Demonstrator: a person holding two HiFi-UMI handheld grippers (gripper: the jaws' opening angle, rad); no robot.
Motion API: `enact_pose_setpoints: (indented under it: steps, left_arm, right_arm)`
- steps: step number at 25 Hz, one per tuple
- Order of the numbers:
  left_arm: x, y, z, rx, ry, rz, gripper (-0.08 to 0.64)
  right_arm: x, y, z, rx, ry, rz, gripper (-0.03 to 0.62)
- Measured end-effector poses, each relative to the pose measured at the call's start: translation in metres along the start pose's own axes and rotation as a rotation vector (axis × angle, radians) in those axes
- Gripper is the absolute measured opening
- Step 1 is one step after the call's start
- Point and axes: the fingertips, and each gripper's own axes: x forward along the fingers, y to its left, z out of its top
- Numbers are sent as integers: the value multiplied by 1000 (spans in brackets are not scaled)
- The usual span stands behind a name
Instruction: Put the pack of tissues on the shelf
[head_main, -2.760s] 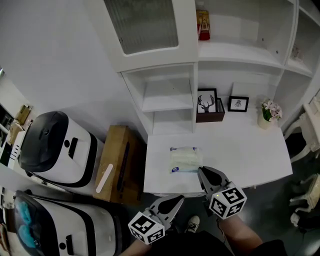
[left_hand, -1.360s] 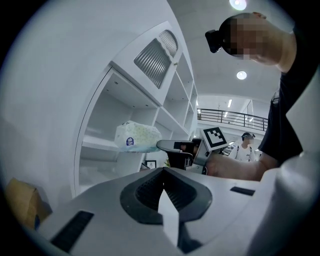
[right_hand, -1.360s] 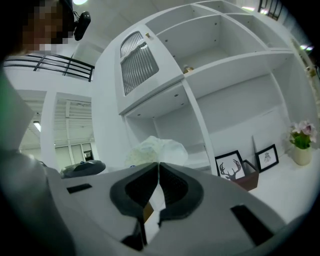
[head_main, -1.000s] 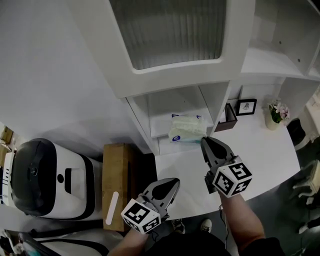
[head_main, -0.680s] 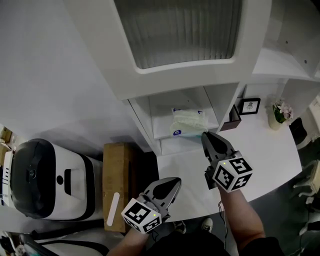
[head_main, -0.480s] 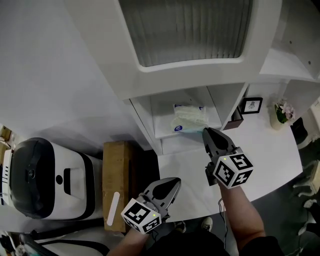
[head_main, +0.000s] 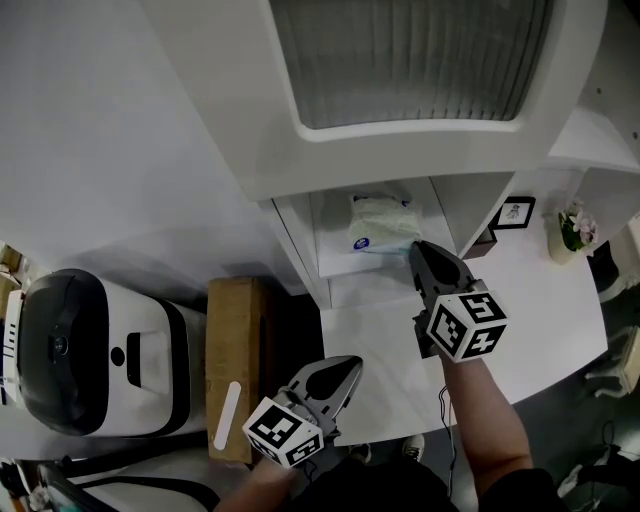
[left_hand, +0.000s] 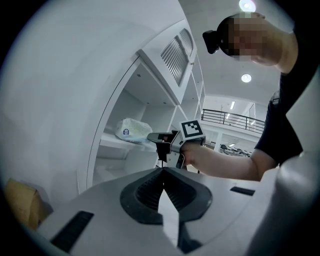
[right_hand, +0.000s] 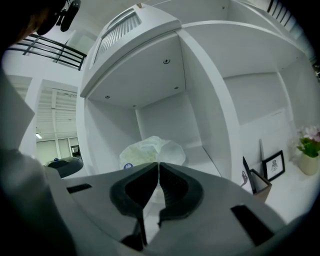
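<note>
Two grippers show: the right gripper (head_main: 416, 247) pinches the pack (head_main: 381, 222) lying on the shelf (head_main: 338, 264); the left gripper (head_main: 350, 364) hangs low, jaws together, empty.

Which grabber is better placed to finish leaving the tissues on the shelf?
Right. The right gripper pinches the pack of tissues at the shelf; the left gripper hangs low, shut, empty, away from it.
</note>
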Motion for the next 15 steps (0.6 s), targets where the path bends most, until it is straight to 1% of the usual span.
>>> enact_pose_setpoints:
  steps: [6, 12, 13, 15]
  left_arm:
    - [2, 2, -4, -15, 4, -1, 5]
    - [1, 1, -7, -22, 6, 4, 5]
    - [1, 1, -7, -23, 7, 5, 5]
    - [0, -1, -8, -23, 7, 7, 5]
  right_arm:
    - [12, -4, -7, -4, 40, -18, 11]
    - [13, -5, -10, 13, 44, -17, 14]
    - [13, -5, -11, 19, 43, -16, 22]
    - [11, -7, -12, 30, 40, -17, 78]
